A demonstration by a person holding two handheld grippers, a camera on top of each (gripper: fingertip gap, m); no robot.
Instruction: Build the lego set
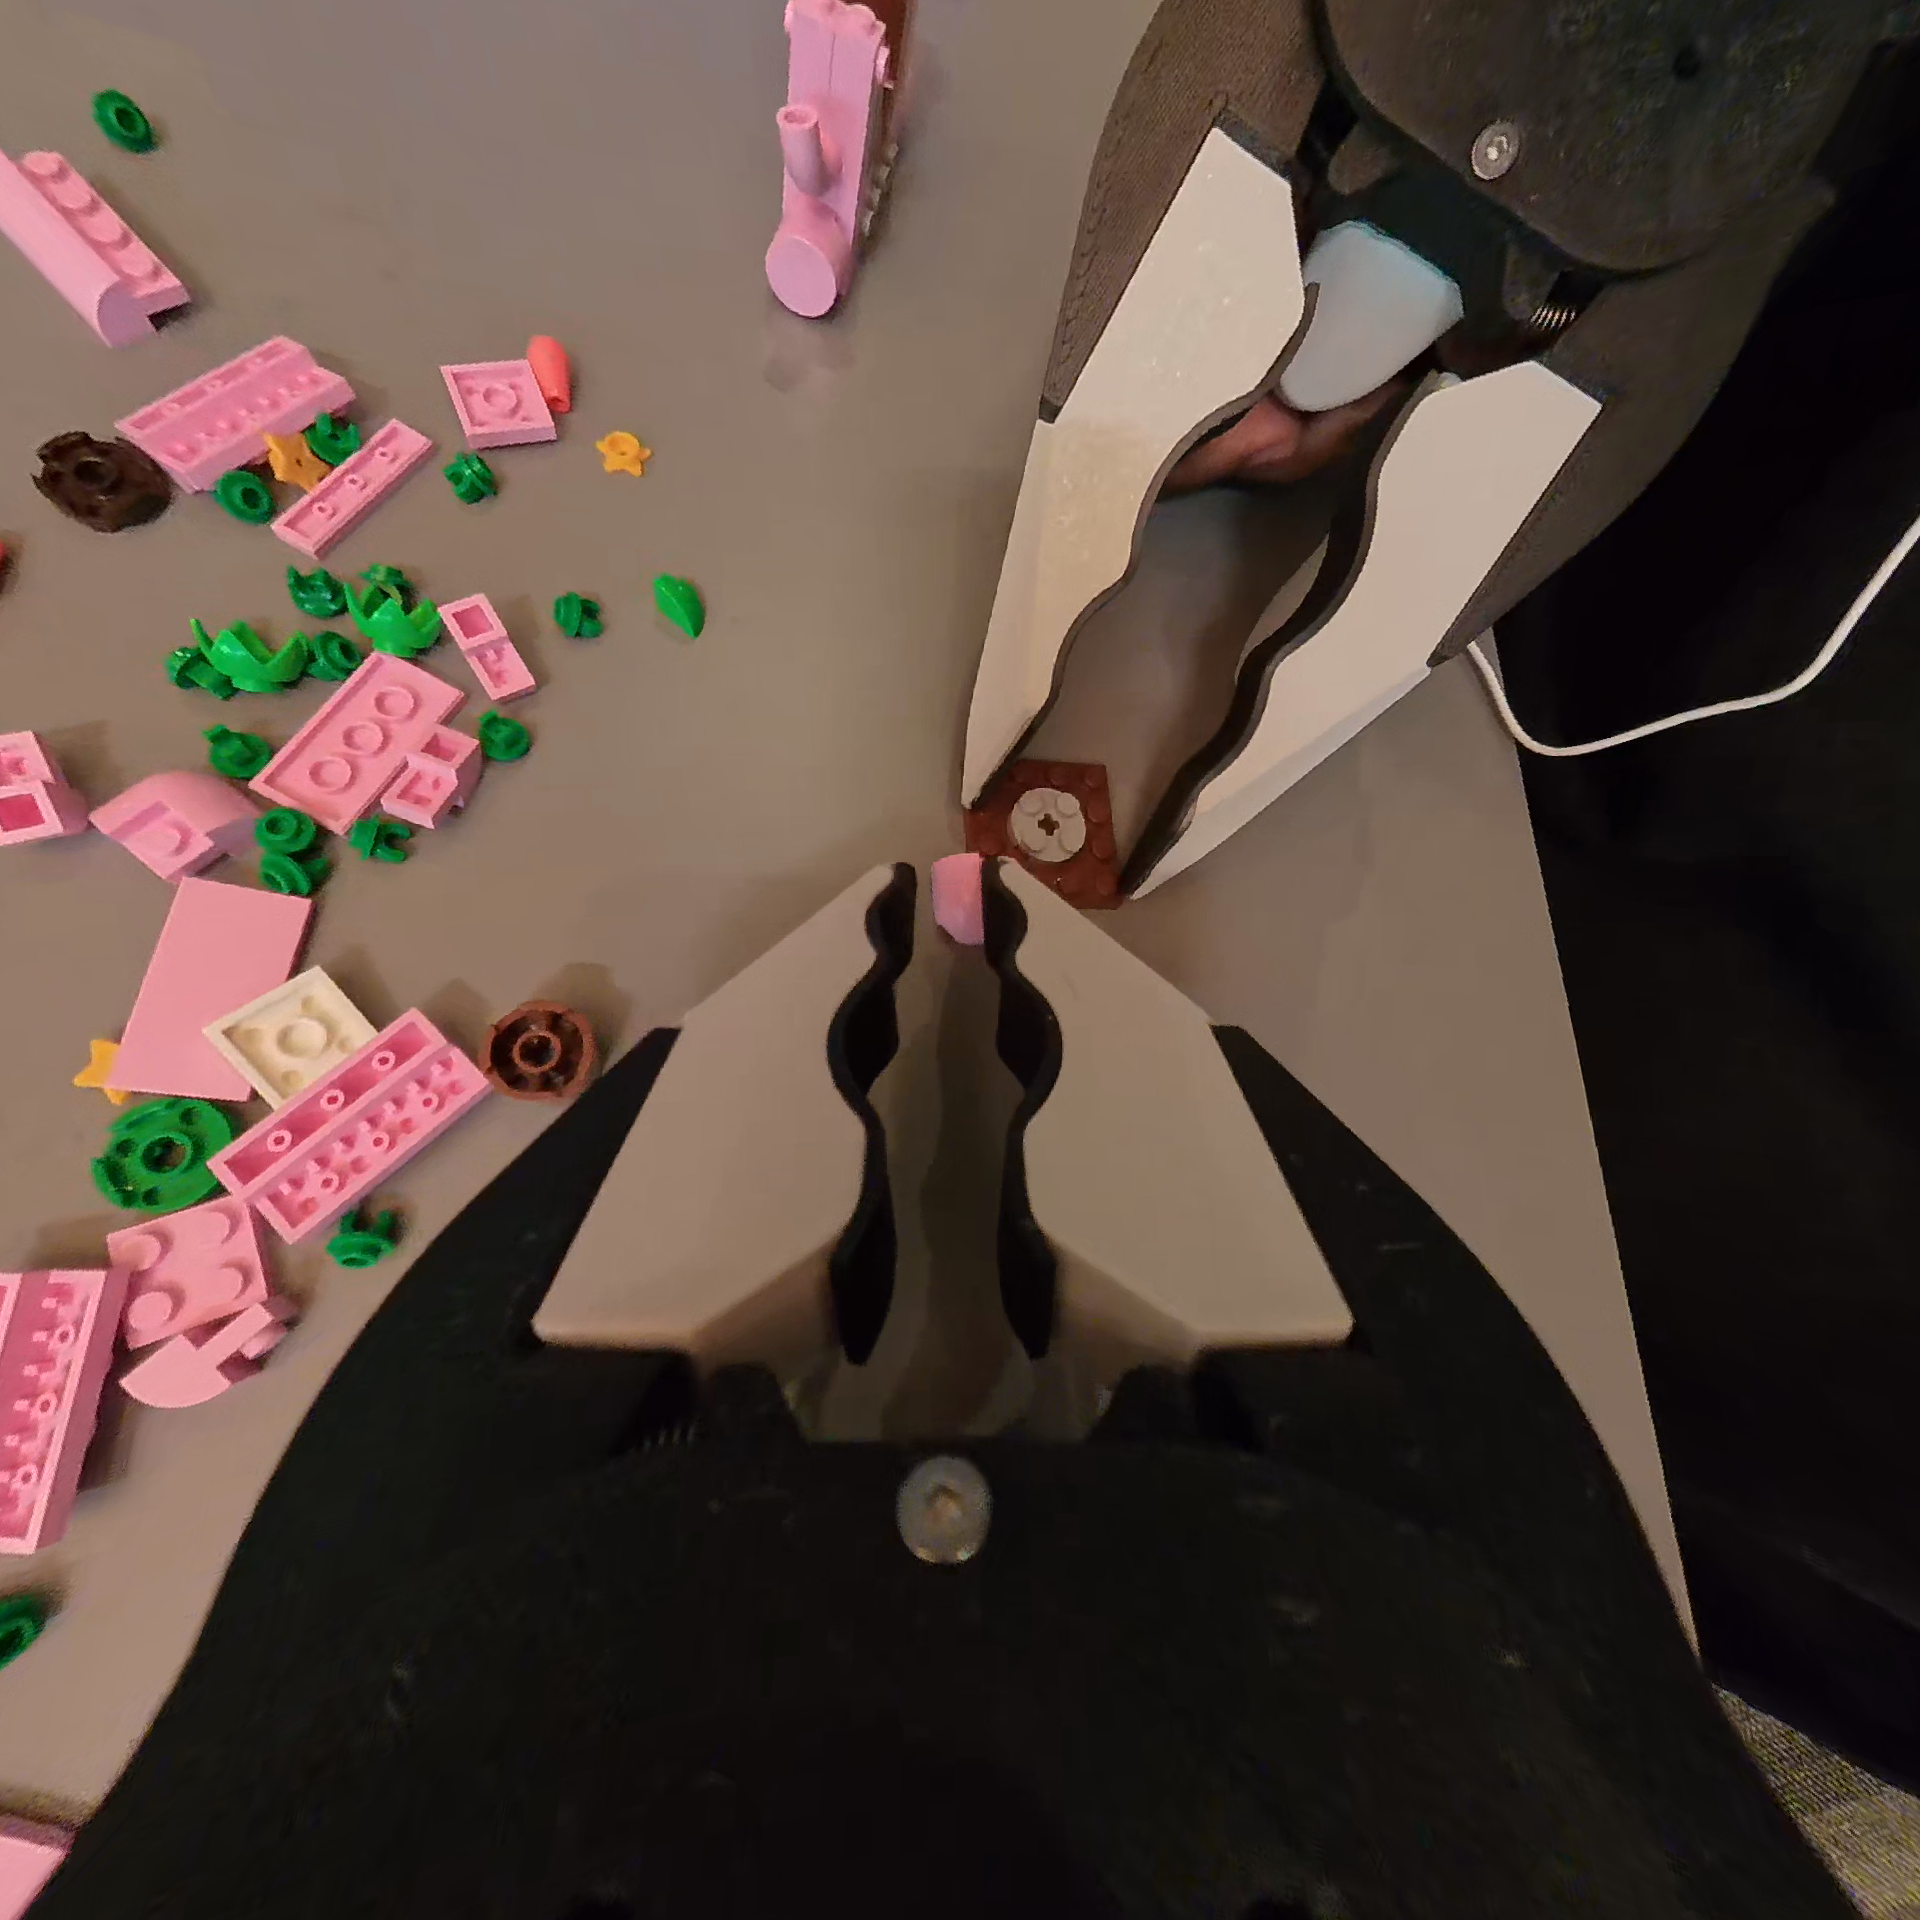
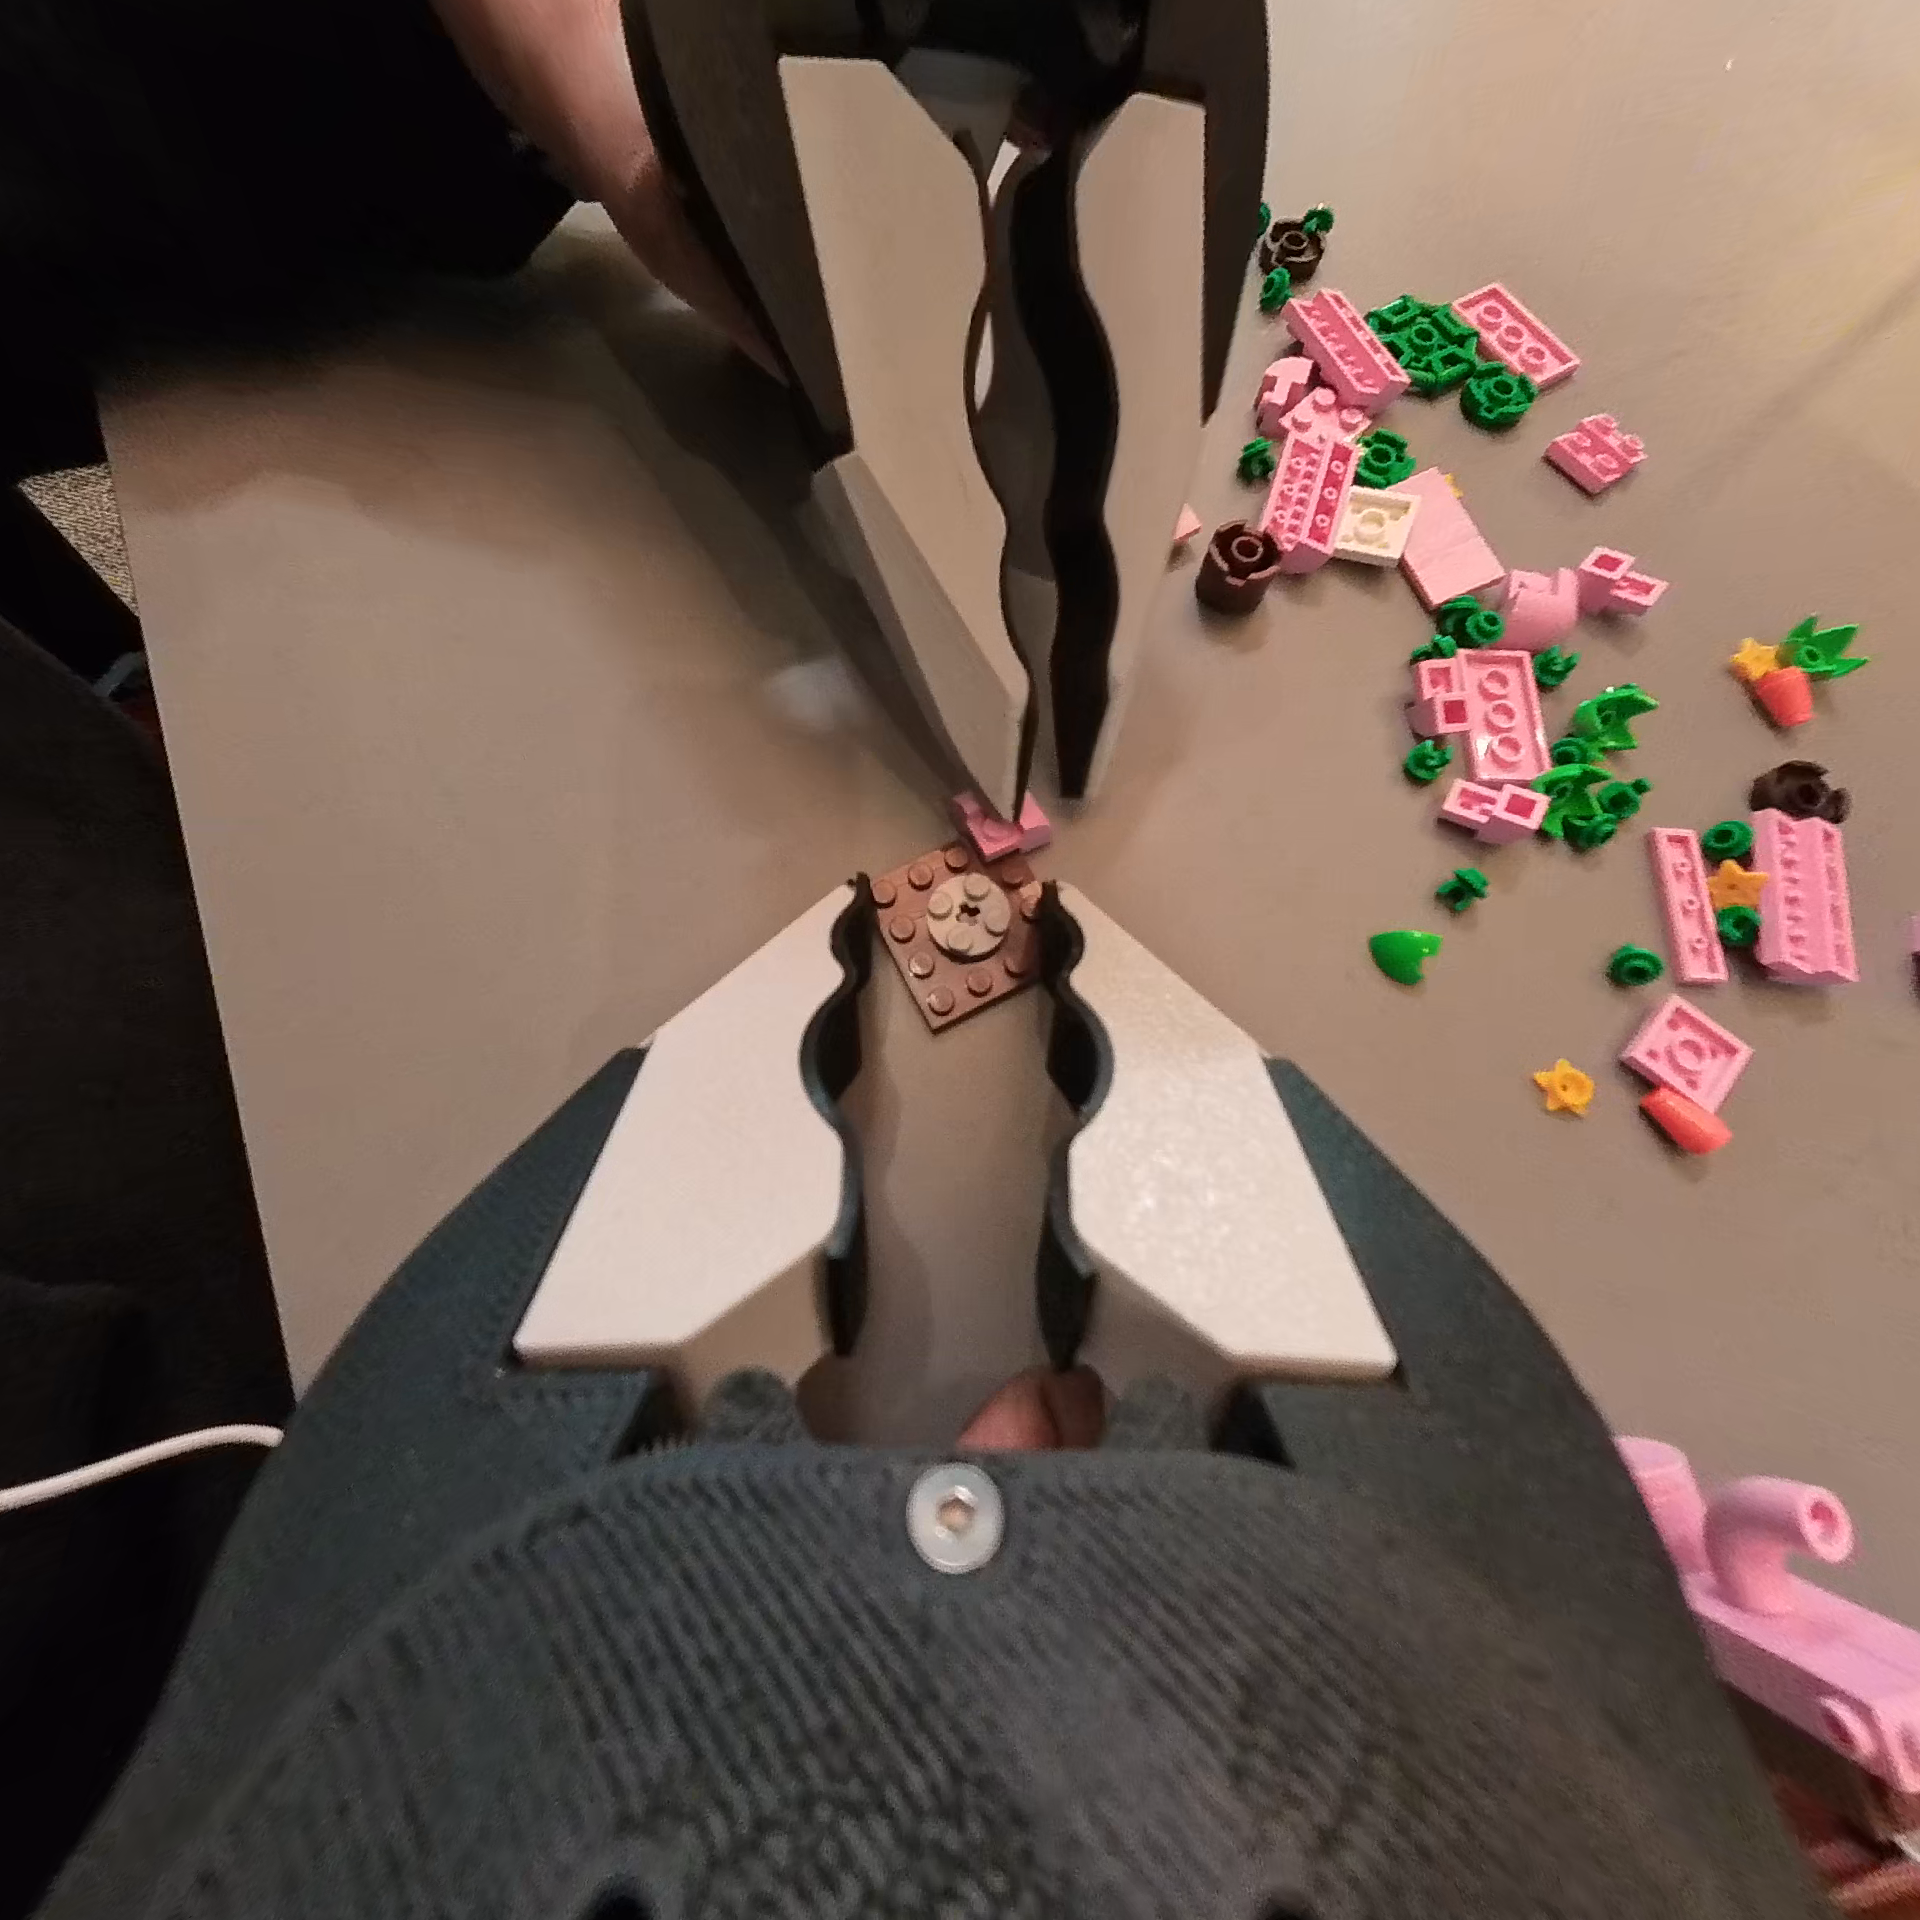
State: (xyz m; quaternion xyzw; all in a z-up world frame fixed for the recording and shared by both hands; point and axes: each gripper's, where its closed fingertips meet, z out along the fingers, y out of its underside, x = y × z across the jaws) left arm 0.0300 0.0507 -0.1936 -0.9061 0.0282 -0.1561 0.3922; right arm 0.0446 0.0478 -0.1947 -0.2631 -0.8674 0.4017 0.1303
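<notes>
My left gripper (image 1: 956, 883) is shut on a small pink brick (image 1: 958, 896); it also shows in the right wrist view (image 2: 1003, 826) at the tips of that gripper (image 2: 1023, 800). My right gripper (image 2: 948, 902) is shut on a brown square plate (image 2: 951, 966) with a grey round turntable piece (image 2: 968, 916) on its middle. In the left wrist view the plate (image 1: 1049, 831) sits between the right gripper's tips (image 1: 1044, 831). The pink brick is at the plate's far corner, touching or just above it.
Loose pink bricks (image 1: 358, 743), green leaf pieces (image 1: 249, 655), brown round pieces (image 1: 538, 1049) and a white plate (image 1: 291, 1034) lie scattered on the grey table (image 1: 727, 623). A built pink assembly (image 1: 826, 156) stands apart. The table edge and a white cable (image 1: 1662, 717) are near the grippers. The tips of both grippers are at nearly the same place.
</notes>
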